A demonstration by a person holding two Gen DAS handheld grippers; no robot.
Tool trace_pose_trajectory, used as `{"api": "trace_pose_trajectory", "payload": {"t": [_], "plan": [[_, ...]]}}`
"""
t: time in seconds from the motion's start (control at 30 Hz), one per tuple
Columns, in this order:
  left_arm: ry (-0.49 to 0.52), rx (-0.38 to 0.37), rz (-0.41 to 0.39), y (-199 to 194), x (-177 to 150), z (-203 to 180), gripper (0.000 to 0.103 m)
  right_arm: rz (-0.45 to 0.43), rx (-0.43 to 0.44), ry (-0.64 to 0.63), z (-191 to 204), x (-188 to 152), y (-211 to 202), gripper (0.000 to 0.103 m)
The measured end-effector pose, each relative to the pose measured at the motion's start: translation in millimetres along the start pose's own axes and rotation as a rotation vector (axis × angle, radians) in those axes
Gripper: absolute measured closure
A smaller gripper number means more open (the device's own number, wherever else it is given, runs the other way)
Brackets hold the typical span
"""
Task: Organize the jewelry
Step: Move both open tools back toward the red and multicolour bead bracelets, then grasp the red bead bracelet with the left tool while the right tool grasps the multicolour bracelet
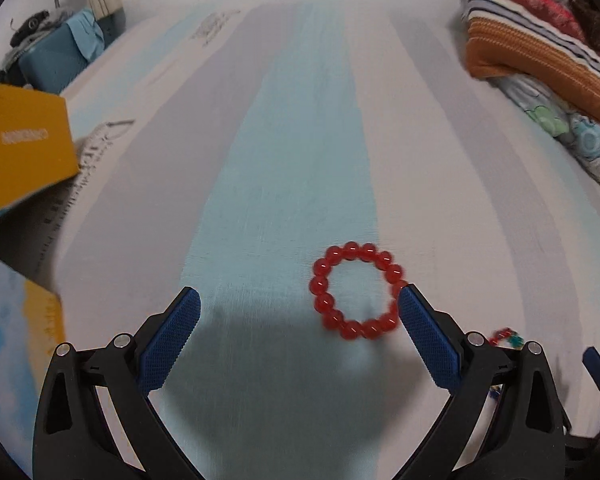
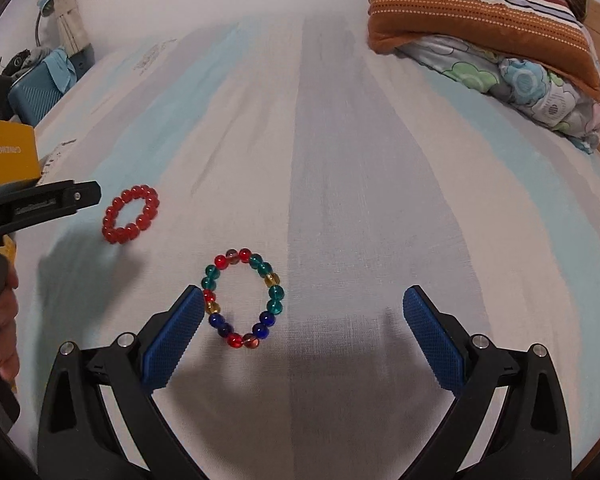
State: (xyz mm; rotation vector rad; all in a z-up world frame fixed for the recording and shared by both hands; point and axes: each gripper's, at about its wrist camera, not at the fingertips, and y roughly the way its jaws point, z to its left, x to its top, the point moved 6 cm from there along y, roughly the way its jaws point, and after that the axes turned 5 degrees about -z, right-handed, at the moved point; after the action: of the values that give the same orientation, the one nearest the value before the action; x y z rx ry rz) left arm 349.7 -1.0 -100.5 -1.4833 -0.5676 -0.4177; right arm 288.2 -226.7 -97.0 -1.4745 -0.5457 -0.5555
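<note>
Both claws, left [image 1: 298, 296] and right [image 2: 302, 296], gape empty beside red bracelet [image 1: 356, 291] and multicolored bracelet [image 2: 243, 298].

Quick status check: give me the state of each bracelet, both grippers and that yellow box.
red bracelet: flat on the bedsheet, loose, by the left gripper's right pad
multicolour bracelet: flat on the sheet, loose, beside the right gripper's left pad
left gripper: jaws open, empty
right gripper: jaws open, empty
yellow box: lid state cannot be told
</note>
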Motion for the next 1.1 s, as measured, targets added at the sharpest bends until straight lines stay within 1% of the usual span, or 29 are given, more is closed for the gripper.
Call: {"api": "trace_pose_trajectory", "payload": {"t": [0.1,0.17,0.27,0.57,0.6,0.63,0.67,0.7,0.77,0.8,0.83,0.87,0.93,0.97,1.0,1.1], "plan": [[-0.006,-0.017,0.003,11.8,3.6,0.9,0.006,0.004,0.002,0.007,-0.8,-0.4,5.4,0.008],[-0.002,-0.005,0.010,18.2,5.0,0.0,0.006,0.011,0.002,0.015,-2.1,-0.2,10.2,0.008],[-0.010,-0.027,0.017,24.1,3.6,-0.9,0.006,0.020,0.001,0.023,-3.3,0.0,15.1,0.008],[-0.013,-0.031,0.038,40.7,-4.4,-0.4,0.007,0.039,0.026,0.045,-3.7,0.2,23.9,0.009],[-0.013,-0.029,0.046,42.8,-5.6,-0.4,0.007,0.040,0.028,0.047,-3.7,0.0,24.7,0.011],[-0.019,-0.021,0.052,46.2,-7.2,1.1,0.007,0.049,0.031,0.046,-3.1,-0.3,26.6,0.016],[-0.020,-0.019,0.050,47.7,-8.2,0.9,0.008,0.057,0.035,0.044,-2.6,-0.8,28.0,0.019],[-0.019,-0.016,0.049,49.6,-9.0,1.4,0.008,0.063,0.041,0.045,-1.8,-1.1,29.1,0.020],[-0.006,-0.005,0.050,51.6,-10.3,0.6,0.009,0.075,0.051,0.039,1.3,-2.2,31.1,0.027],[-0.003,-0.001,0.047,51.8,-10.5,0.8,0.009,0.081,0.051,0.033,2.7,-2.8,32.1,0.029],[-0.002,0.002,0.045,51.9,-10.9,1.0,0.010,0.086,0.054,0.030,3.6,-3.4,33.1,0.034],[-0.007,0.014,0.047,52.0,-11.8,1.6,0.012,0.093,0.056,0.027,4.7,-4.5,34.1,0.039],[-0.008,0.019,0.045,52.0,-12.1,2.4,0.015,0.104,0.051,0.021,5.8,-6.4,36.4,0.044],[-0.005,0.026,0.044,52.0,-12.4,2.8,0.018,0.106,0.049,0.020,5.9,-7.2,36.8,0.047],[0.000,0.032,0.045,52.1,-12.5,3.1,0.019,0.108,0.047,0.019,5.8,-7.4,37.0,0.049],[0.001,0.037,0.044,50.8,-12.9,3.8,0.026,0.109,0.048,0.025,3.9,-7.6,36.6,0.057]]}}
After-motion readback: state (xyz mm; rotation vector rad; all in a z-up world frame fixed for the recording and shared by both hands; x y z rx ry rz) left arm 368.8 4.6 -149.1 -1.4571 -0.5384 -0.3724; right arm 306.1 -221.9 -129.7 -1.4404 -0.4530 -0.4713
